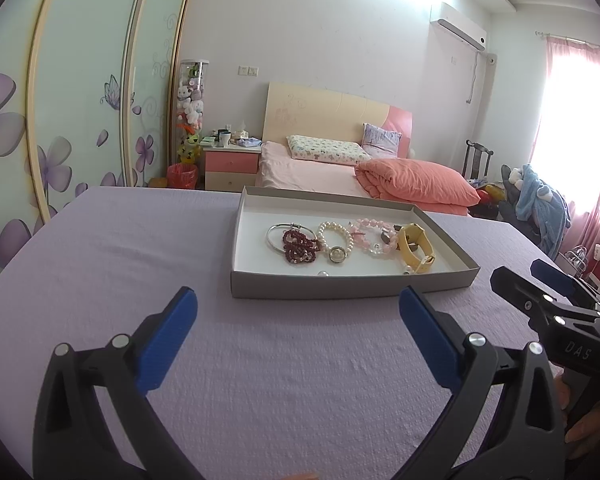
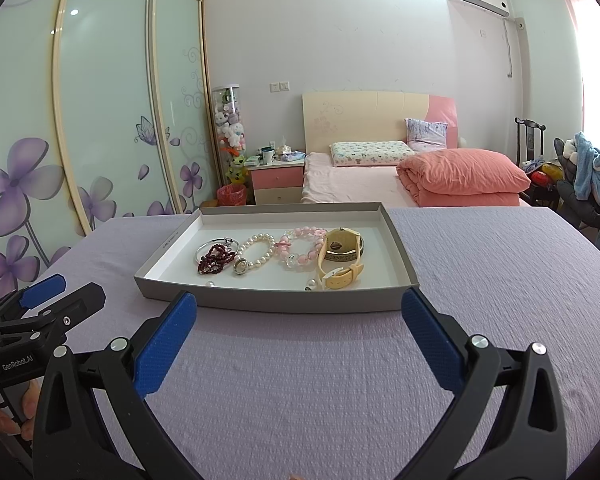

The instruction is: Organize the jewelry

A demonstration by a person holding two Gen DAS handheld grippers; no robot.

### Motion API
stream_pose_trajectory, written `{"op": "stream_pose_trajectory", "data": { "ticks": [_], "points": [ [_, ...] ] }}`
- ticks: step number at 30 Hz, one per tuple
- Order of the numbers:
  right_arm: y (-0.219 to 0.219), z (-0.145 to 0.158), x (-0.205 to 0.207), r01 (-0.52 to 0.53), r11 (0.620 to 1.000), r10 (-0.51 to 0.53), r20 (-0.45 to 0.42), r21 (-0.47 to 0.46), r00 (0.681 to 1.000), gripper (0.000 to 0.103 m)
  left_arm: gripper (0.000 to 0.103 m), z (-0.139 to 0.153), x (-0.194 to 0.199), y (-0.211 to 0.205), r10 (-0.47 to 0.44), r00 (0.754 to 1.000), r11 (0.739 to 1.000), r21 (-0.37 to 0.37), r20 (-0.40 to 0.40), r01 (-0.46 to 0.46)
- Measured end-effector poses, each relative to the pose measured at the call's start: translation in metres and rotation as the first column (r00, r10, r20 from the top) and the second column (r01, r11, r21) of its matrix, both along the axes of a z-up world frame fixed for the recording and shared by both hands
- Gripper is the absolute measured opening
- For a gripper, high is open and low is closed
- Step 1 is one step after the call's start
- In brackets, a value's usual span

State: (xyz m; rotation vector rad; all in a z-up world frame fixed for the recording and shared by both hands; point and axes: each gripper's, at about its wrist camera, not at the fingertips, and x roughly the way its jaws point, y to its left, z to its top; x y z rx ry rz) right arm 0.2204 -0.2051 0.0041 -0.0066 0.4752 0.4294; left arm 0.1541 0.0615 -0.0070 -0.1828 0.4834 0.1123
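Note:
A grey tray (image 1: 340, 285) (image 2: 280, 301) with a white inside lies on the lilac cloth. It holds, left to right, a silver bangle (image 2: 205, 249), a dark red bead bracelet (image 1: 300, 246) (image 2: 216, 262), a pearl bracelet (image 1: 336, 238) (image 2: 256, 254), a pink bead bracelet (image 1: 374, 236) (image 2: 300, 248) and a yellow watch (image 1: 416, 248) (image 2: 342, 256). A loose pearl (image 2: 210, 284) rests by the front wall. My left gripper (image 1: 298, 300) (image 2: 72, 286) hovers open and empty before the tray's left part. Just short of the front wall, my right gripper (image 2: 299, 302) (image 1: 528, 276) is open and holds nothing.
The lilac tablecloth (image 2: 340, 380) spreads wide on both sides of the tray. Beyond the table's far edge stand a pink bed (image 2: 360, 184), a nightstand (image 2: 276, 178) and wardrobe doors (image 2: 100, 100) with flower prints. A person's fingers (image 2: 24, 416) grip the left handle.

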Motion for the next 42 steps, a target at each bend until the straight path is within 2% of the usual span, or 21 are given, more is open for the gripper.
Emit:
{"op": "stream_pose_trajectory", "data": {
  "ticks": [42],
  "points": [
    [0.0003, -0.0001, -0.0007, -0.001, 1.000, 0.001, 0.001, -0.002, 1.000, 0.102, 0.101, -0.0031, 0.0027, -0.0008, 0.003, 1.000, 1.000, -0.003, -0.023, -0.003]
  ]
}}
